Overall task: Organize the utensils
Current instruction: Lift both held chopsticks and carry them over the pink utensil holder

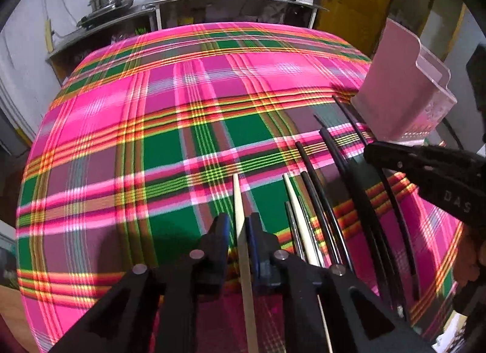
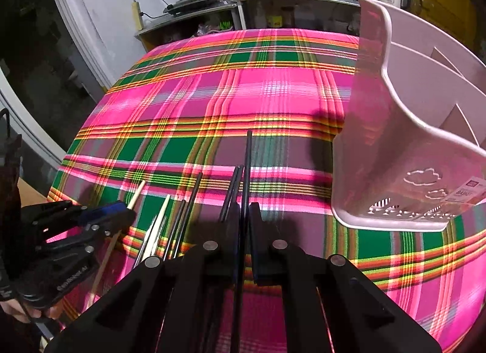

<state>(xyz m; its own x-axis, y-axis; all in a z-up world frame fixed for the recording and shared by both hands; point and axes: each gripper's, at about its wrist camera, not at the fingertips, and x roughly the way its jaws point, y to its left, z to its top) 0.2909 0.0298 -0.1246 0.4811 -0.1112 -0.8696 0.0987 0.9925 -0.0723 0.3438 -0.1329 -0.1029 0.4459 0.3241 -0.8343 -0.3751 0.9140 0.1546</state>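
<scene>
Left gripper (image 1: 238,225) jaws nearly closed, clamped on a pale chopstick (image 1: 237,201) that runs between the pads and pokes out ahead over the plaid cloth (image 1: 152,128). Right gripper (image 2: 244,213) jaws closed tight on a black chopstick (image 2: 248,158), tip pointing forward, shaft passing between the fingers. More loose chopsticks (image 2: 170,225), black and pale, lie on the cloth between the two grippers. Pink basket (image 2: 395,146) with dividers stands upright on the cloth, right of the right gripper, apart from it; no sticks visible inside from here. Both grippers tilted steeply down at the table.
</scene>
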